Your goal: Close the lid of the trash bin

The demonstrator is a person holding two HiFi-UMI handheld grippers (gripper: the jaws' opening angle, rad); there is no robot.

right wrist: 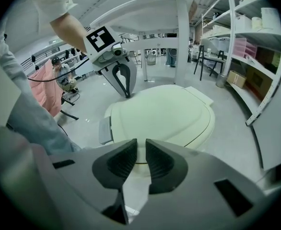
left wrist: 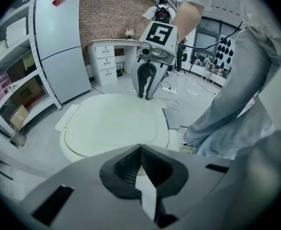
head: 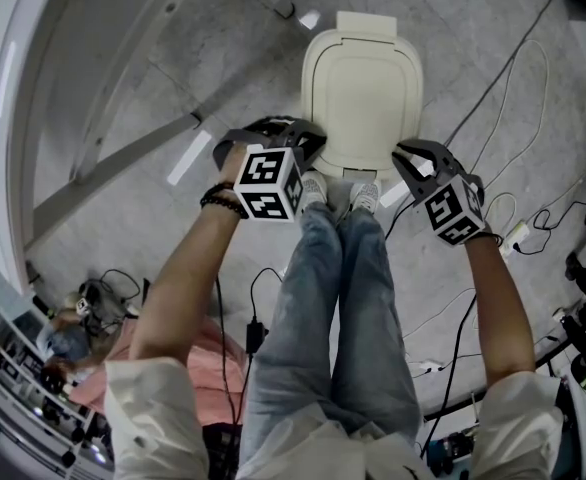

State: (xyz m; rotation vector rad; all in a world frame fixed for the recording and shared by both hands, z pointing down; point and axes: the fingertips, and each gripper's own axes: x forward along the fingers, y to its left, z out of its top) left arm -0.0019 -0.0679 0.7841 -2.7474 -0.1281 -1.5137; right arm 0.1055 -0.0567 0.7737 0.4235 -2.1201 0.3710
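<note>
The cream trash bin [head: 363, 88] stands on the floor in front of the person's feet, and its lid [left wrist: 114, 123] lies flat down on the body. My left gripper [head: 291, 136] hovers by the bin's near left corner, my right gripper [head: 405, 158] by its near right corner; neither touches the lid. In the left gripper view my left gripper [left wrist: 141, 146] has its tips together with nothing between them. In the right gripper view my right gripper [right wrist: 140, 142] shows a narrow empty gap above the lid [right wrist: 164, 114]. Each gripper sees the other [left wrist: 144, 95] [right wrist: 126, 94] across the bin.
A grey foot pedal [right wrist: 105, 130] sticks out at the bin's front, by the person's shoes [head: 315, 186]. Cables [head: 518, 98] trail over the floor at right. A white table frame [head: 113, 168] is at left. Shelving [right wrist: 255, 56] and a white fridge [left wrist: 64, 42] stand around.
</note>
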